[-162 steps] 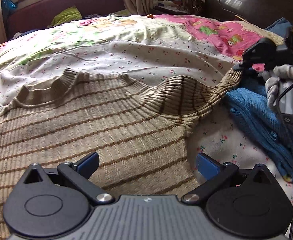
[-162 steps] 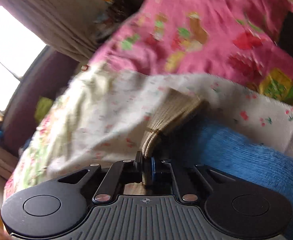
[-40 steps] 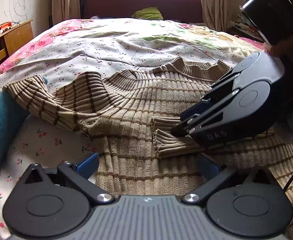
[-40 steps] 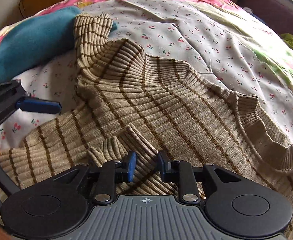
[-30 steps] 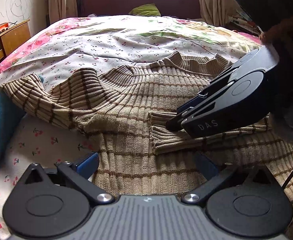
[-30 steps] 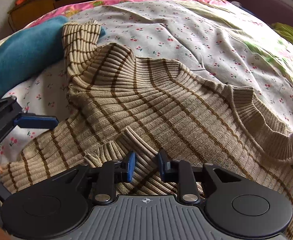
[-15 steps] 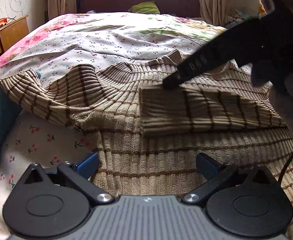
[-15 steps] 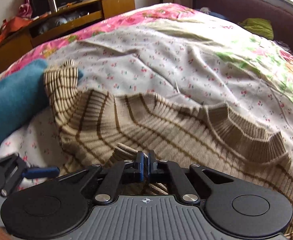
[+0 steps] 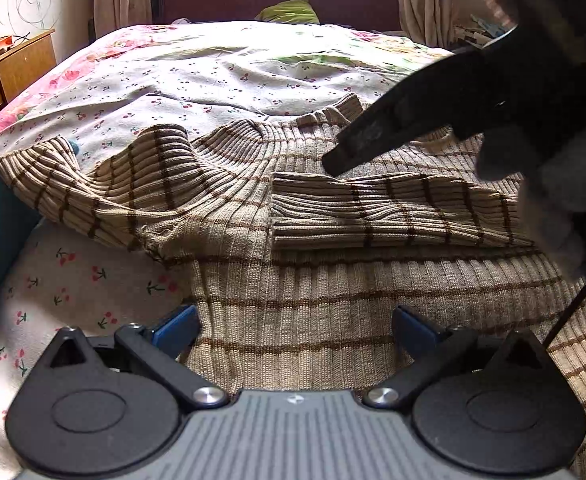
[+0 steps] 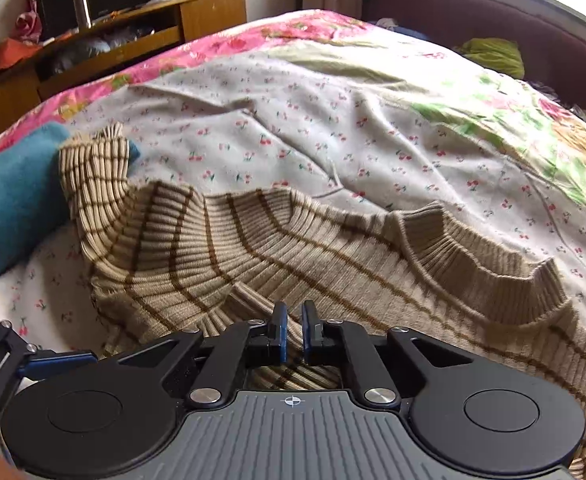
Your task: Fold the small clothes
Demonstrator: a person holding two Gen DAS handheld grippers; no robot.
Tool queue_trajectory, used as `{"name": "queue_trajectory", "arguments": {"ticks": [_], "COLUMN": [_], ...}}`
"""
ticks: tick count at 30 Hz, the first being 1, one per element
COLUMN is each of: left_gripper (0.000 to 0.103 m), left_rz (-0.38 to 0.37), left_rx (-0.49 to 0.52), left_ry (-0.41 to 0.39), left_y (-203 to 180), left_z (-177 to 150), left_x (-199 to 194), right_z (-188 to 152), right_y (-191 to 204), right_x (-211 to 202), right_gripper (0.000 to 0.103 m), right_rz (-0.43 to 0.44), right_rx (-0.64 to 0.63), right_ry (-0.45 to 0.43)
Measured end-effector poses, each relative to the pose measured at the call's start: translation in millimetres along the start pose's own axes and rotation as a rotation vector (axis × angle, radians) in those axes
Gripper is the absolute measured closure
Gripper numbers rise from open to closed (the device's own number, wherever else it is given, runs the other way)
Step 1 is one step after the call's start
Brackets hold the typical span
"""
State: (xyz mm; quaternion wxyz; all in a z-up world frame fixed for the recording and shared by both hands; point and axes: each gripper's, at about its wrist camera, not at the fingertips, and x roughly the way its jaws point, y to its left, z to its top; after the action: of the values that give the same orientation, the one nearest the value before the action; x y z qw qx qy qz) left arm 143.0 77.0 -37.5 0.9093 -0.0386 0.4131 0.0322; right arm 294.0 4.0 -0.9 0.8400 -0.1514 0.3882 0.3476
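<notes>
Beige brown-striped ribbed sweater [image 9: 301, 292] on cherry-print bed [image 9: 221, 80]; left gripper [image 9: 295, 330] fingers spread; right gripper [image 10: 292, 336] fingers opening, empty.

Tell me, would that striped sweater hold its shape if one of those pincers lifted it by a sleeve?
Probably not. The striped sweater looks like soft ribbed knit; its unfolded sleeve already humps and buckles on the bed, so it would likely droop. The thick ribbing suggests it is grippy rather than slippery.
</notes>
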Motion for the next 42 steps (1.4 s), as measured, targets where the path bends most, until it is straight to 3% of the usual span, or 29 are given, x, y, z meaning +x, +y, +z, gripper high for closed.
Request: {"name": "queue_trajectory", "arguments": {"ticks": [3, 12, 26, 33, 42], "left_gripper": [0.000, 0.000, 0.000, 0.000, 0.000], "left_rz": [0.000, 0.013, 0.015, 0.053, 0.040], "left_rx": [0.001, 0.016, 0.014, -0.009, -0.018], "left_ry": [0.000, 0.007, 0.014, -0.040, -0.024], "left_y": [-0.2, -3.3, -3.0, 5.3, 9.8], "left_z": [-0.1, -1.0, -0.8, -3.1, -2.7], "left_x": [-0.6, 1.6, 3.5, -16.6, -14.6], "right_z": [-3.2, -27.6, -26.4, -19.6, -18.7], "right_y": [-3.3, -1.7, 1.3, 5.8, 22.3], "right_x": [-8.7, 8.2, 4.3, -2.4, 3.0], "right_gripper": [0.091, 0.091, 0.091, 0.091, 0.087], "right_rz": [0.000, -0.008, -0.004, 0.048, 0.084], "right_rx": [0.023, 0.046, 0.055, 0.068, 0.042], "right_ry": [-0.018, 0.048, 0.052, 0.011, -0.004]}}
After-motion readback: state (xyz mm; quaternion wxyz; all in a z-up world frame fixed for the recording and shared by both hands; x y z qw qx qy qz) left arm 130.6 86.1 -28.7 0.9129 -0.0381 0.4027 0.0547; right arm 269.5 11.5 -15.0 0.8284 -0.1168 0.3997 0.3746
